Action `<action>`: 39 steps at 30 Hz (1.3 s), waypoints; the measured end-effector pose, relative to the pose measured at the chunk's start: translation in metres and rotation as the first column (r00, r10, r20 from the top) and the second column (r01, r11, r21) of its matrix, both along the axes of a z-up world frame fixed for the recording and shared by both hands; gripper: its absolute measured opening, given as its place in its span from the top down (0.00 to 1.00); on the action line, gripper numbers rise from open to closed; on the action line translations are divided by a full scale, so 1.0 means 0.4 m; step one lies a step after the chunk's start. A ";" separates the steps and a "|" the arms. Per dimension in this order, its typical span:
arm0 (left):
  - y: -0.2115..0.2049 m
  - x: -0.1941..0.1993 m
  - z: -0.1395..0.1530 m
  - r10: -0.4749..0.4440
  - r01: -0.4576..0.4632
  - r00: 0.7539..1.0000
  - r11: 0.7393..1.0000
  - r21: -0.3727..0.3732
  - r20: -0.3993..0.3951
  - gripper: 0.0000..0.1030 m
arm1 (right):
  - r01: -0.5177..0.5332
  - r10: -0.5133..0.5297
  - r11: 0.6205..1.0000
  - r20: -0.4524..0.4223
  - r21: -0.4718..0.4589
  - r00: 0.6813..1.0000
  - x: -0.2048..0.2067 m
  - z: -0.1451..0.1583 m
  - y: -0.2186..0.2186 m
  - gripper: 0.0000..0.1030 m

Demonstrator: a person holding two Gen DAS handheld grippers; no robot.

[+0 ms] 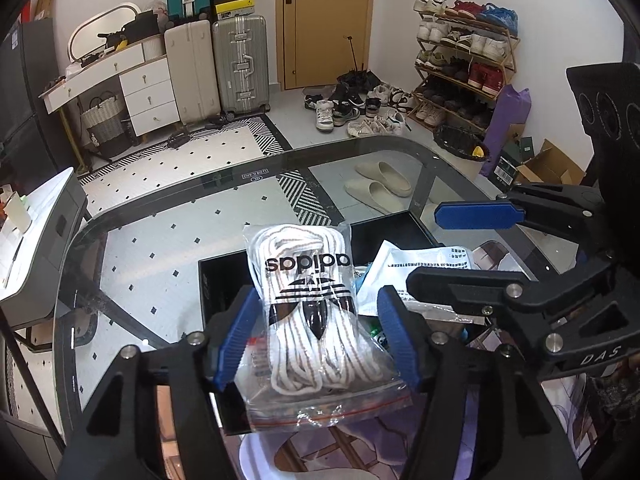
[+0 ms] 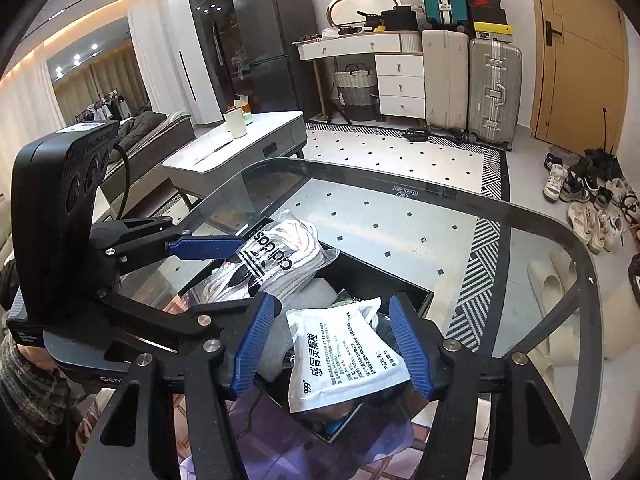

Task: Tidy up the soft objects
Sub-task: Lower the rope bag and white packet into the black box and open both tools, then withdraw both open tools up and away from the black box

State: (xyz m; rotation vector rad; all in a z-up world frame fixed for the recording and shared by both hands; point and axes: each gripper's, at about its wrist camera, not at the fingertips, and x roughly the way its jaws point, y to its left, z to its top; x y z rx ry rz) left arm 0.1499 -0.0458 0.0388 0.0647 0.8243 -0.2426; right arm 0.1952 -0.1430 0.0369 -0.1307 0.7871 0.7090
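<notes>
Because the bag of laces (image 1: 310, 320) is a thin clear zip pouch stuffed with white cord, we judge it light, squashy and slick on the outside; the fat middle, where the cord bulks, looks the surest place to pinch. It lies over the black tray (image 1: 224, 276) set in the glass bench (image 1: 160, 216), just beside a white medicine sachet (image 2: 344, 352), flat, crinkly and equally light. Our left gripper (image 1: 316, 336) has its fingers about half open on either side of the laces, pads not pressing. Our right gripper (image 2: 332, 344) likewise straddles the sachet, fingers parted and holding nothing.
</notes>
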 end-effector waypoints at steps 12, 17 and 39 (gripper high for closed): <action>0.002 -0.084 0.064 0.006 -0.008 0.996 1.000 0.022 0.090 0.21 | 0.033 -0.033 0.999 0.059 0.009 0.998 -0.086 0.048 -0.037 0.04; 0.032 -0.130 0.088 0.059 -0.055 0.989 0.998 -0.034 0.132 0.00 | 0.053 -0.052 0.998 0.095 -0.013 0.994 -0.135 0.057 -0.058 0.01; 0.045 -0.307 0.070 0.111 -0.098 0.973 0.992 -0.074 0.200 0.00 | 0.135 -0.136 0.991 0.173 0.017 0.975 -0.272 0.063 -0.122 0.01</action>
